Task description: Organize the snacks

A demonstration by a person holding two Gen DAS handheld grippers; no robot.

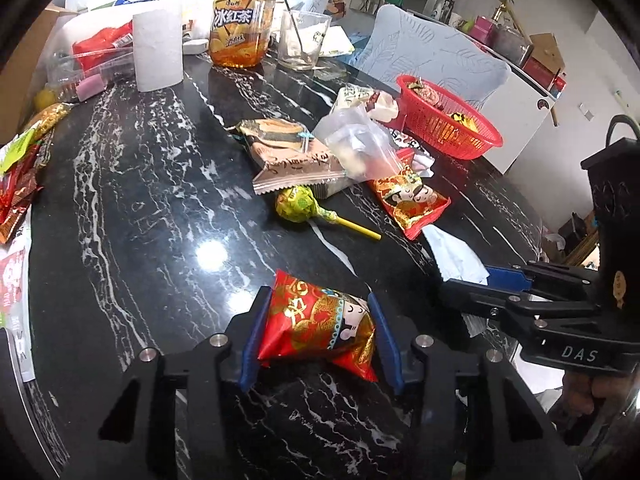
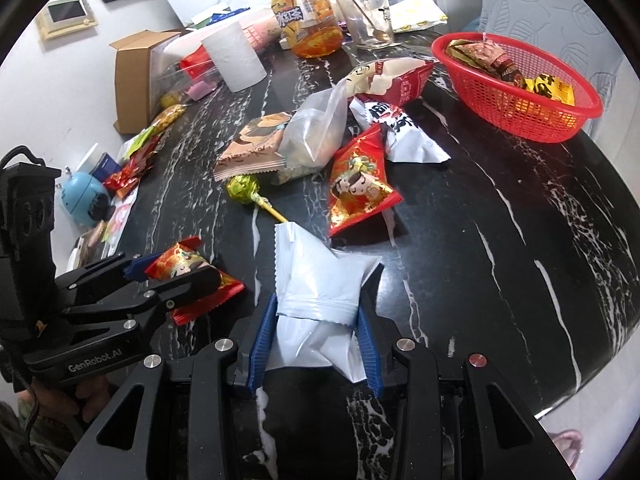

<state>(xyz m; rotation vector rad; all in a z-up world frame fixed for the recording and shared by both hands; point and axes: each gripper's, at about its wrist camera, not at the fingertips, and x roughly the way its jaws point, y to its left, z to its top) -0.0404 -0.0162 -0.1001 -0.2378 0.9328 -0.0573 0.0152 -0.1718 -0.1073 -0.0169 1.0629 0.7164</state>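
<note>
The left gripper (image 1: 318, 330) clamps a crinkled red-and-gold foil snack packet (image 1: 320, 322) on the black marble table (image 1: 140, 220). The right gripper (image 2: 316, 328) pinches a white plastic pouch (image 2: 316, 280), seemingly label-down. The red mesh basket (image 2: 520, 112) sits far right.

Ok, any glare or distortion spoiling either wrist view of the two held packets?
Left wrist: a bright lamp glare on the marble table, clear of the red packet. Right wrist: white packet sharp, no glare on it. Both views bend strongly at the fisheye edges.

Glossy black marble table (image 1: 140, 240); shiny foil packet (image 1: 320, 320); red plastic-mesh basket (image 2: 500, 112).
</note>
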